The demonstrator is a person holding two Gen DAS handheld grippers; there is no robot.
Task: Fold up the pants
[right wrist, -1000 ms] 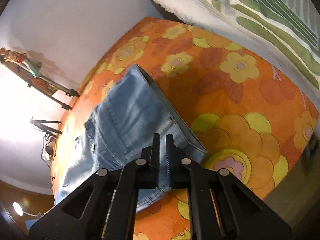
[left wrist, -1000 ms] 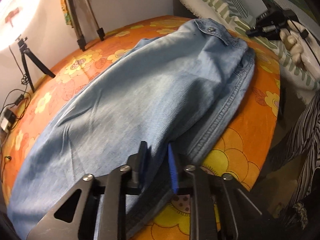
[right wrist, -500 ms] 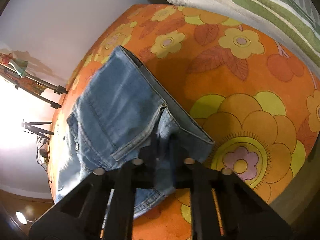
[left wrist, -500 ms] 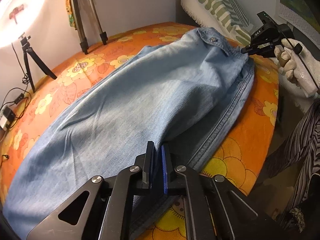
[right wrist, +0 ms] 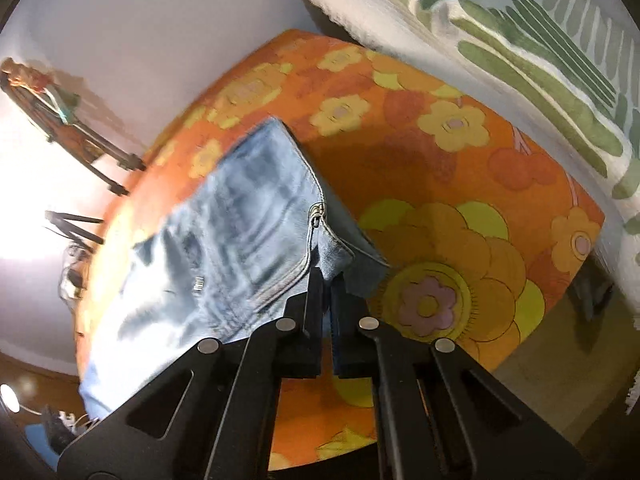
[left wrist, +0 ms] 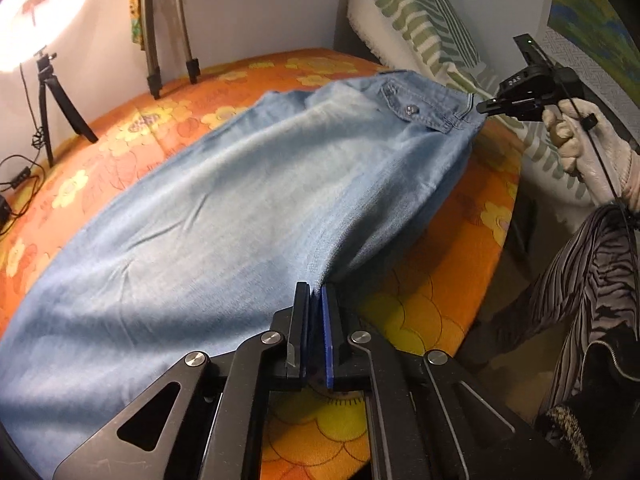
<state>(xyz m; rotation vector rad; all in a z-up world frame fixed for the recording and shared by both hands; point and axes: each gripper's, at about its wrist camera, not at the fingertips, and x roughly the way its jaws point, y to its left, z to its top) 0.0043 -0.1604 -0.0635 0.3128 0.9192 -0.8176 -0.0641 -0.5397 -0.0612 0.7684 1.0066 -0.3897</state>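
Note:
Light blue denim pants [left wrist: 248, 208] lie lengthwise on the orange flowered surface [left wrist: 432, 292]. My left gripper [left wrist: 315, 292] is shut on the near edge of the upper layer around mid-leg and holds it raised off the surface. My right gripper [right wrist: 327, 280] is shut on the waistband corner of the pants [right wrist: 240, 240] and holds it lifted; it also shows in the left wrist view [left wrist: 486, 107], held by a gloved hand at the waistband end.
A white cushion with green stripes [left wrist: 412, 36] leans at the far right edge. Tripod legs [left wrist: 168, 40] and a small tripod [left wrist: 48, 92] stand at the back by the wall, with cables [left wrist: 16, 184] at the left. The person's striped clothing [left wrist: 592, 280] is at right.
Both grippers closed on the pants edge and lifted it. The near long edge and waistband corner have risen off the surface, and the dark seam edge has folded under.

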